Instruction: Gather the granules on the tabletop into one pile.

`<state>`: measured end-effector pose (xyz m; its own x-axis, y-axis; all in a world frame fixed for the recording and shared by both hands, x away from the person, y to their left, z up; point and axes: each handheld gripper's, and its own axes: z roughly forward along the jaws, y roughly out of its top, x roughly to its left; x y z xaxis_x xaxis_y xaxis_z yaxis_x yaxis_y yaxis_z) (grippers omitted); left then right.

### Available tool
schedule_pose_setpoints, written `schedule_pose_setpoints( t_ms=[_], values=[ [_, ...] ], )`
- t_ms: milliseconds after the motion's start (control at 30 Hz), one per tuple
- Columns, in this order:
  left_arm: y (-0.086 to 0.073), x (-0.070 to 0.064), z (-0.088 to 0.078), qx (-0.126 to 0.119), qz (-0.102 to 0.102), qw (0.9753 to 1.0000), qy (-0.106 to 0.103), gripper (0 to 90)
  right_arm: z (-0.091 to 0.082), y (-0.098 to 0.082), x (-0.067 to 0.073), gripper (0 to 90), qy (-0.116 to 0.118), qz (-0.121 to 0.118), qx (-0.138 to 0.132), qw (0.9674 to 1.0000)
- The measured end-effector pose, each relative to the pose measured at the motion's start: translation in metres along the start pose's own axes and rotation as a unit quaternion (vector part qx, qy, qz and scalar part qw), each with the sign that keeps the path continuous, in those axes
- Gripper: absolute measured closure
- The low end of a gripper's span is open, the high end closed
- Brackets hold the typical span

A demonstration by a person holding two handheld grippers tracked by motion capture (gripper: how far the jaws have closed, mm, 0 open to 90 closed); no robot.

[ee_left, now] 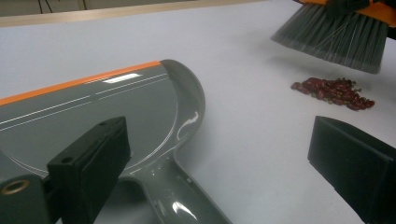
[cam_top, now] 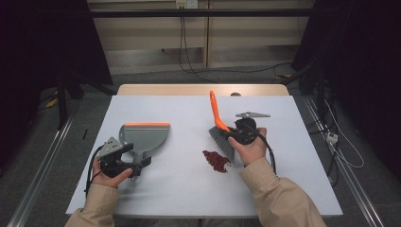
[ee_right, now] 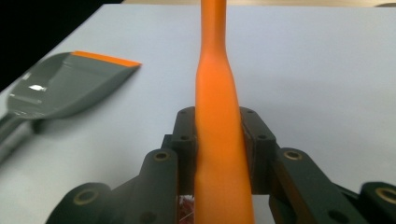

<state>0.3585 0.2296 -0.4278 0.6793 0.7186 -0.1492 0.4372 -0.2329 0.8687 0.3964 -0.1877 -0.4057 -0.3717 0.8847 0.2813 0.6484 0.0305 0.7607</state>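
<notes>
Clamped jaws of the right gripper (ee_right: pixel 219 154) held the brush (cam_top: pixel 221 127) above the beans (cam_top: pixel 216 161); left gripper (ee_left: pixel 224 163) straddled the dustpan (cam_top: pixel 144 136) handle, unclenched.

In the left gripper view the dustpan (ee_left: pixel 116 107) runs off the left edge and its handle off the bottom; the brush (ee_left: pixel 334 39) is cropped at the top right corner. In the right gripper view the brush's handle (ee_right: pixel 217 116) hides its bristles.
</notes>
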Motion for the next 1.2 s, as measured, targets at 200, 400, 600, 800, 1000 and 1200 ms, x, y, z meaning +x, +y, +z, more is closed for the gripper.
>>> schedule_pose_setpoints(
  t_ms=[200, 400, 600, 800, 1000, 1200],
  values=[
    [-0.001, 0.0, 0.001, -0.001, -0.003, 1.0, 0.001, 5.4, -0.012, -0.016, -0.018, 71.4, -0.055, -0.022, 0.0, 0.9982],
    [0.0, -0.001, 0.003, 0.002, -0.001, 1.0, -0.002, 5.4, -0.007, -0.029, -0.009, 71.4, -0.065, -0.045, -0.013, 0.9968],
    [0.0, -0.001, 0.004, 0.0, 0.0, 1.0, -0.003, 5.4, 0.006, -0.03, 0.017, 71.4, -0.057, -0.067, -0.017, 0.996],
    [-0.001, -0.001, 0.004, 0.002, 0.0, 1.0, -0.004, 5.4, 0.013, -0.026, 0.023, 71.4, -0.048, -0.064, -0.025, 0.9965],
    [-0.001, 0.0, 0.004, 0.002, 0.0, 1.0, -0.005, 5.4, 0.001, -0.022, 0.018, 71.4, -0.047, -0.049, -0.037, 0.997],
    [-0.001, -0.002, 0.003, -0.002, -0.001, 1.0, -0.005, 5.4, -0.006, -0.03, 0.016, 71.4, -0.063, -0.064, -0.03, 0.9955]
  ],
)
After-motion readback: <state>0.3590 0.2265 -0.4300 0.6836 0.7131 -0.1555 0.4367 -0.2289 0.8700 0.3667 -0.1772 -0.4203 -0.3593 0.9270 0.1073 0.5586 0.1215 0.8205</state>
